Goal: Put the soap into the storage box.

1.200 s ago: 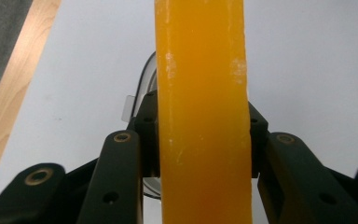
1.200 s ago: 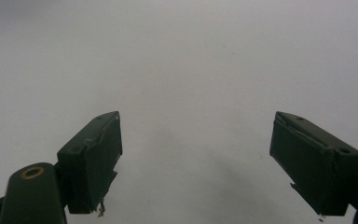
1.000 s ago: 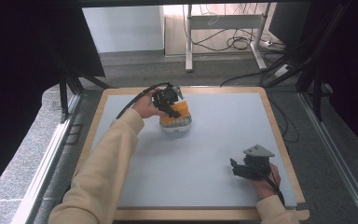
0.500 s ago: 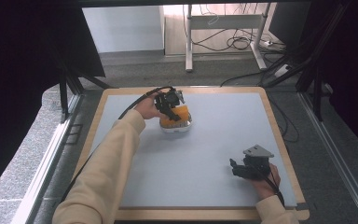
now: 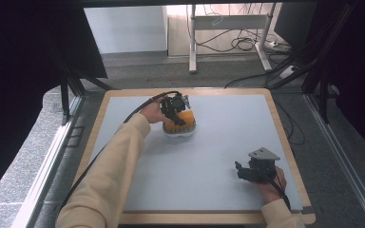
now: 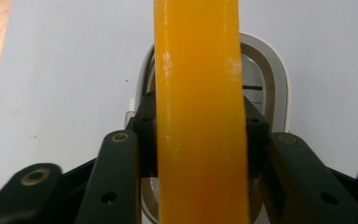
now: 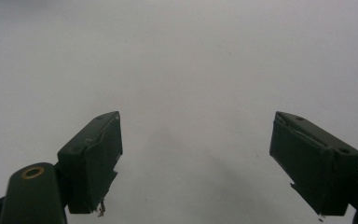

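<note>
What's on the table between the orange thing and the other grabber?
Nothing: the high view shows bare grey table between the orange piece and the right gripper.

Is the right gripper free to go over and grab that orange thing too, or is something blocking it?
Probably yes. The right gripper is open, and bare table lies between it and the orange piece. But the left gripper already clamps that piece, leaving little to grab.

Your table (image 5: 209, 190), grey-topped with a wooden rim, carries a white dish (image 5: 179, 130) at eleven o'clock.
</note>
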Demonstrator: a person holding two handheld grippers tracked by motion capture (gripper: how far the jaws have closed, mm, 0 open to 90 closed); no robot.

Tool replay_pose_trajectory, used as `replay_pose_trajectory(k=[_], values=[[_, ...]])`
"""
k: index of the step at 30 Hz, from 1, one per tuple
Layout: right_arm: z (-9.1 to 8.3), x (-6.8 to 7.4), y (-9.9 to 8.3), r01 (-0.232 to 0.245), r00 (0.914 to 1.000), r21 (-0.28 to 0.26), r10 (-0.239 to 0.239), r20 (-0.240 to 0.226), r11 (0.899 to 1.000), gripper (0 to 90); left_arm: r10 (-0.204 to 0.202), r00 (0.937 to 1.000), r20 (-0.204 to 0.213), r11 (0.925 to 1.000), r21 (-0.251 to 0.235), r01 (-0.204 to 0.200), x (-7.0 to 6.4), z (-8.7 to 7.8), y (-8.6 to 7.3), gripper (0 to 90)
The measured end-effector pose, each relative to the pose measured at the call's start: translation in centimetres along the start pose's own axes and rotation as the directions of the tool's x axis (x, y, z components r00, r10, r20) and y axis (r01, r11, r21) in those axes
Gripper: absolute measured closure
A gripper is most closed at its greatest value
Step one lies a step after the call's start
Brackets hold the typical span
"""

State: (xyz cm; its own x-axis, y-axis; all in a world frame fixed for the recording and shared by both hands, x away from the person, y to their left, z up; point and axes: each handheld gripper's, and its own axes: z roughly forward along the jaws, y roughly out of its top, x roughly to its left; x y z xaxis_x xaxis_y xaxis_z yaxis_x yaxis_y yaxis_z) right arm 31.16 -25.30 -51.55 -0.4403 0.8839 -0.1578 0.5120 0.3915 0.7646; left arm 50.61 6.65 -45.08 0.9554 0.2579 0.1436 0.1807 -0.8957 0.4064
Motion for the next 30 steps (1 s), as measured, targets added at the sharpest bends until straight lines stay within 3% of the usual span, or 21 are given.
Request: replay_pose_trajectory(k=[2, 7, 8, 12, 21, 22, 25, 26, 27, 28, 29, 30], values=[[-0.1, 0.1, 0.0, 0.004, 1.0, -0.01, -0.004, 0.004, 1.0, 17.5, -0.034, 0.9993, -0.016, 0.9989, -0.034, 0.033, 0.1, -0.8, 0.1, 50.9], [-0.1, 0.2, 0.1, 0.01, 0.9999, -0.014, -0.01, 0.009, 1.0, 17.5, -0.051, 0.9968, -0.062, 0.9978, -0.045, 0.048, 0.1, -1.8, 0.1, 36.6], [-0.2, 0.2, 0.1, 0.01, 0.9999, -0.014, -0.01, 0.01, 1.0, 17.5, -0.064, 0.9935, -0.094, 0.9969, -0.052, 0.059, 0.2, -2.3, 0.1, 34.9], [-0.1, 0.2, 0.1, 0.01, 0.9999, -0.01, -0.01, 0.009, 1.0, 17.5, -0.092, 0.9883, -0.121, 0.9937, -0.074, 0.084, 0.1, -3.0, 0.1, 28.5], [0.0, 0.0, 0.0, 0.003, 0.9999, -0.005, -0.003, 0.014, 1.0, 17.5, -0.147, 0.9809, -0.127, 0.9823, -0.135, 0.13, -0.5, -4.5, -0.5, 26.1], [0.0, 0.0, 0.0, 0.002, 0.9999, -0.004, -0.002, 0.015, 1.0, 17.5, -0.175, 0.9771, -0.122, 0.9756, -0.155, 0.155, -0.8, -5.0, -1.0, 26.1], [-0.1, 0.0, -0.1, 0.001, 0.9999, -0.004, 0.0, 0.016, 1.0, 17.5, -0.197, 0.9723, -0.126, 0.9695, -0.173, 0.174, -1.2, -5.6, -1.6, 26.7], [-0.1, -0.1, -0.1, 0.0, 0.9999, -0.003, 0.0, 0.017, 1.0, 17.5, -0.229, 0.9635, -0.138, 0.96, -0.196, 0.2, -1.8, -6.3, -2.5, 27.2], [-0.1, -0.1, -0.1, 0.0, 0.9999, -0.003, 0.0, 0.017, 1.0, 17.5, -0.229, 0.9635, -0.138, 0.96, -0.196, 0.2, -1.8, -6.3, -2.5, 27.3], [-0.1, -0.1, -0.1, 0.0, 0.9998, 0.0, 0.0, 0.017, 1.0, 17.5, -0.252, 0.9565, -0.147, 0.9538, -0.205, 0.22, -2.4, -6.9, -3.3, 27.4], [-0.1, -0.1, -0.1, 0.0, 0.9998, 0.0, 0.0, 0.017, 1.0, 17.5, -0.252, 0.9565, -0.147, 0.9538, -0.205, 0.22, -2.4, -6.9, -3.3, 27.5], [-0.1, -0.1, -0.1, -0.001, 0.9998, -0.001, 0.001, 0.02, 1.0, 17.5, -0.266, 0.9513, -0.155, 0.9498, -0.21, 0.232, -3.0, -7.5, -3.9, 27.4]])
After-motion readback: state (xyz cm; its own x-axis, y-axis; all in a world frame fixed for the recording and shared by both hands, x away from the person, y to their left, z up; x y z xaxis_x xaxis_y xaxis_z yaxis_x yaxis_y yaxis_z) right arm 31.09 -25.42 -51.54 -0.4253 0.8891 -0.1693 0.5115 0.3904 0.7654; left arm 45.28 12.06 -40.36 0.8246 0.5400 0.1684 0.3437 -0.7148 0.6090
